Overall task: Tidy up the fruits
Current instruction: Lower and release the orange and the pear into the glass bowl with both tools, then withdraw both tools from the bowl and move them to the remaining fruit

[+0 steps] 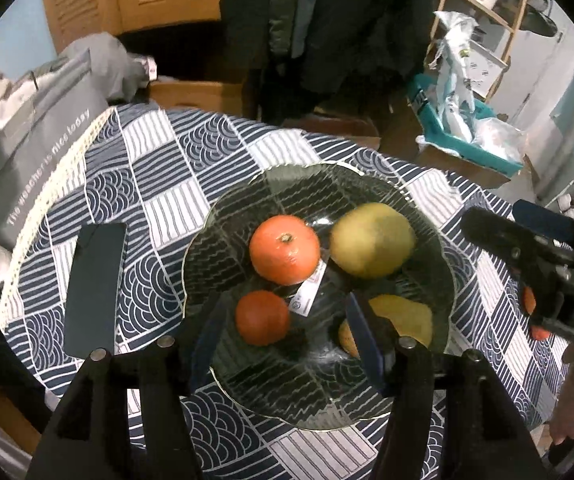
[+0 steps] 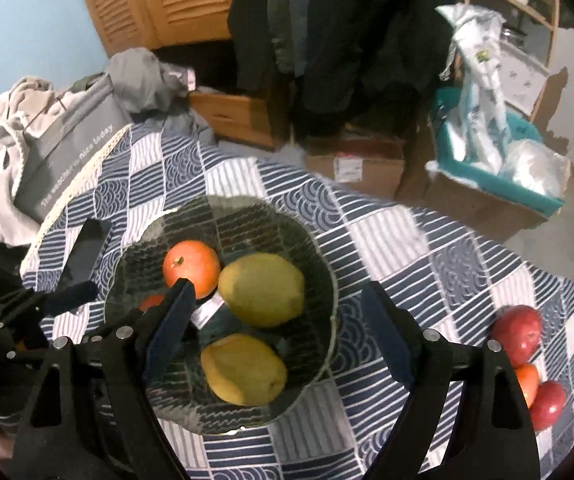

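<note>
A clear glass bowl point(image 1: 227, 216) point(image 2: 319, 264) stands on the checked cloth. It holds a large orange fruit point(image 1: 285, 249) point(image 2: 193, 262), a smaller orange fruit point(image 1: 262, 317), two yellow-green fruits point(image 1: 371, 240) point(image 2: 263, 290) point(image 2: 243, 370) and a paper tag point(image 1: 307, 292). My left gripper point(image 1: 287, 328) is open and empty, its fingers low over the bowl's near side. My right gripper point(image 2: 283, 328) is open and empty above the bowl; it shows in the left wrist view point(image 1: 535, 256). Two red apples point(image 2: 521, 334) point(image 2: 547, 402) and an orange fruit point(image 2: 527, 384) lie on the cloth at right.
A dark phone point(image 1: 93, 288) lies left of the bowl. A grey bag point(image 1: 39, 160) and clothes sit at the table's far left. Boxes point(image 2: 363, 164) and a teal bin point(image 2: 499, 176) stand on the floor beyond the table's far edge.
</note>
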`<state>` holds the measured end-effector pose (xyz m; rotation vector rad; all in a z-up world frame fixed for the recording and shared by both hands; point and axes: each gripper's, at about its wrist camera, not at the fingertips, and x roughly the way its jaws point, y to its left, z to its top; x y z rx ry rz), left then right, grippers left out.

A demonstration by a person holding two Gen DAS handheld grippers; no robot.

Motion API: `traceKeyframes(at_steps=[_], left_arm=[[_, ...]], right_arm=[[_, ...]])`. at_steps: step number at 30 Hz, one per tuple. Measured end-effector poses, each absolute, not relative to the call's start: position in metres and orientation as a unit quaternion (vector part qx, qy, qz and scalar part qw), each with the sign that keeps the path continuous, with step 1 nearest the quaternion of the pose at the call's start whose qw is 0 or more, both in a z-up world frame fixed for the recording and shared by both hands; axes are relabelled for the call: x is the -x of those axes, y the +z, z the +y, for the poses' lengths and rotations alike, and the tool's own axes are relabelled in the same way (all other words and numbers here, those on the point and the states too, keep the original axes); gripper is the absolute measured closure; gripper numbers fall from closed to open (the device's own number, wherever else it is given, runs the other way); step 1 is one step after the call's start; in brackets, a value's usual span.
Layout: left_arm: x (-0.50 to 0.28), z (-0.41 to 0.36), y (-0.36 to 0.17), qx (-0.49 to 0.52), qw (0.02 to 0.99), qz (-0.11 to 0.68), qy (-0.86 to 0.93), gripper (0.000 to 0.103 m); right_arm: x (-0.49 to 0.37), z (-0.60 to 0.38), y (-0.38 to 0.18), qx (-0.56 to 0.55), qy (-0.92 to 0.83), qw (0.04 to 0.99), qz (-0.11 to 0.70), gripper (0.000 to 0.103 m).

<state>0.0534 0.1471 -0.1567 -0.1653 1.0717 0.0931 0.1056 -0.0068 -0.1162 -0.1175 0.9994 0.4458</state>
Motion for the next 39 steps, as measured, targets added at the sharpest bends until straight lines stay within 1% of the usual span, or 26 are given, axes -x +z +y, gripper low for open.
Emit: traceKeyframes(at_steps=[5,13,17,23,26,30,33,39], left_arm=[[-0.048,0.138,-0.14,0.066,0.867,0.492,0.039,0.034],[-0.044,0.123,-0.119,0.06,0.879,0.473,0.028,0.034],[-0.042,0.111,-0.11,0.049,0.885,0.463,0.02,0.031],[-0.036,0.094,-0.094,0.04,0.893,0.448,0.003,0.031],[-0.033,0.086,-0.085,0.034,0.899,0.438,-0.001,0.028],[-0.028,0.077,-0.073,0.025,0.906,0.423,-0.004,0.027],[-0.026,0.07,-0.067,0.022,0.909,0.415,-0.009,0.024],[-0.024,0.055,-0.059,0.017,0.912,0.41,-0.019,0.023]], right_arm=[[-0.101,-0.02,-0.1,0.05,0.195,0.867,0.456,0.017],[-0.087,-0.041,-0.077,0.058,0.17,0.885,0.431,0.017],[-0.079,-0.053,-0.066,0.06,0.158,0.893,0.418,0.017],[-0.066,-0.074,-0.05,0.057,0.143,0.905,0.396,0.017],[-0.06,-0.083,-0.043,0.058,0.137,0.911,0.385,0.017],[-0.051,-0.094,-0.034,0.06,0.129,0.917,0.373,0.017],[-0.045,-0.102,-0.028,0.059,0.126,0.921,0.365,0.017],[-0.033,-0.121,-0.018,0.051,0.121,0.928,0.35,0.017]])
